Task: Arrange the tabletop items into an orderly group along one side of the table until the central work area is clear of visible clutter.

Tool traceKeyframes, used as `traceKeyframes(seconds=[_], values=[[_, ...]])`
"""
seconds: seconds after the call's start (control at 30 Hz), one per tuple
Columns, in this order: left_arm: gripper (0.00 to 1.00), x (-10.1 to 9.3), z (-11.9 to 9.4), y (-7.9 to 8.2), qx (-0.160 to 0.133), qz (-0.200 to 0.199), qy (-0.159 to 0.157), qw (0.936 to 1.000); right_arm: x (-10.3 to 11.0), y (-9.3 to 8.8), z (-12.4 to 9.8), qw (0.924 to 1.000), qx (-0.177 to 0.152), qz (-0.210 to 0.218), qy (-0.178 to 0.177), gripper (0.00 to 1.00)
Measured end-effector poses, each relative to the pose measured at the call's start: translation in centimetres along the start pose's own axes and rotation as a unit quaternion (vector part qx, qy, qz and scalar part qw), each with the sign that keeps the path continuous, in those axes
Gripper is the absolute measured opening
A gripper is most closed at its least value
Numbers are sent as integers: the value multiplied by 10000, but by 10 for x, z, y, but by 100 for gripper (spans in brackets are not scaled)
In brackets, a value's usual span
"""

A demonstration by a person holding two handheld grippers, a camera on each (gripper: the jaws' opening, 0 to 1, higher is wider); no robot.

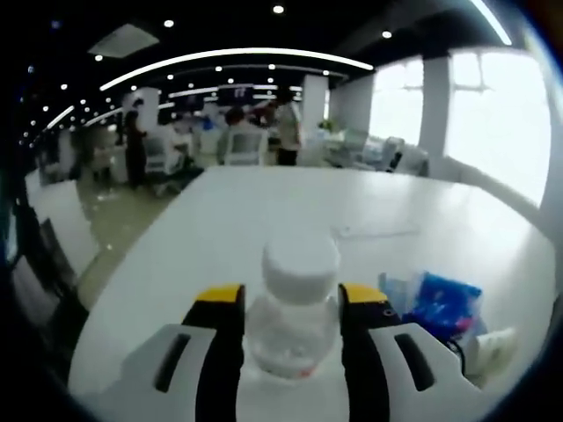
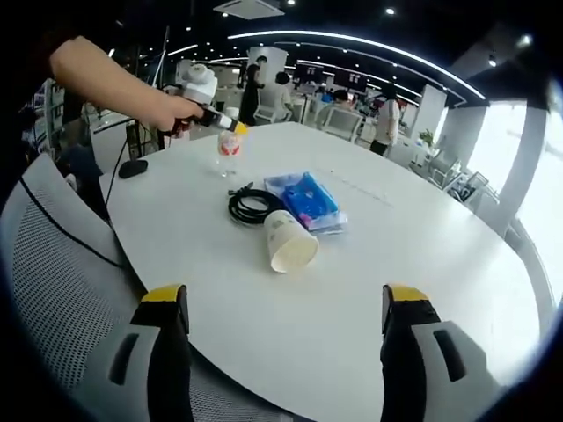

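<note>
No print is legible, perhaps owing to blur.

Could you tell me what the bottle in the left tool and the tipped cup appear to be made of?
Bottle: likely clear plastic, see-through body with an opaque white cap. Cup: probably paper, matte off-white wall with faint print, lying on its side.

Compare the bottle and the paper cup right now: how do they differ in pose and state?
The bottle stands upright; the paper cup lies tipped on its side, mouth open. The bottle sits between the left gripper's jaws; the cup lies free beside the black cable, untouched, with the right gripper open short of it. The bottle is clear with a white cap; the cup is opaque. Both rest on the white table.
</note>
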State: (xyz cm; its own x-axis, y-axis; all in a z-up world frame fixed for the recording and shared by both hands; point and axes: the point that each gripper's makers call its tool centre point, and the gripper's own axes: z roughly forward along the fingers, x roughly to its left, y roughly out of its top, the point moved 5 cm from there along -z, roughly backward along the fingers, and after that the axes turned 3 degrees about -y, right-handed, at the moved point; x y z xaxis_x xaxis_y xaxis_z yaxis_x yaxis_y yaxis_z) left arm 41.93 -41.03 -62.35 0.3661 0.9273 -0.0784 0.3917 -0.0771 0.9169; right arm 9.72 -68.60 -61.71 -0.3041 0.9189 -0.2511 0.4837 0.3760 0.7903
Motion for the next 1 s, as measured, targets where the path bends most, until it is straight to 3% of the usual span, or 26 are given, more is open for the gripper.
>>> traceKeyframes(seconds=[0.5,1.0], values=[[37,2,2,2,193,232,-364,9989,0,-1,1,10000,18,-48,2,89],[37,10,8,6,504,617,-1252,9889,0,0,0,10000,-5,0,36,90]])
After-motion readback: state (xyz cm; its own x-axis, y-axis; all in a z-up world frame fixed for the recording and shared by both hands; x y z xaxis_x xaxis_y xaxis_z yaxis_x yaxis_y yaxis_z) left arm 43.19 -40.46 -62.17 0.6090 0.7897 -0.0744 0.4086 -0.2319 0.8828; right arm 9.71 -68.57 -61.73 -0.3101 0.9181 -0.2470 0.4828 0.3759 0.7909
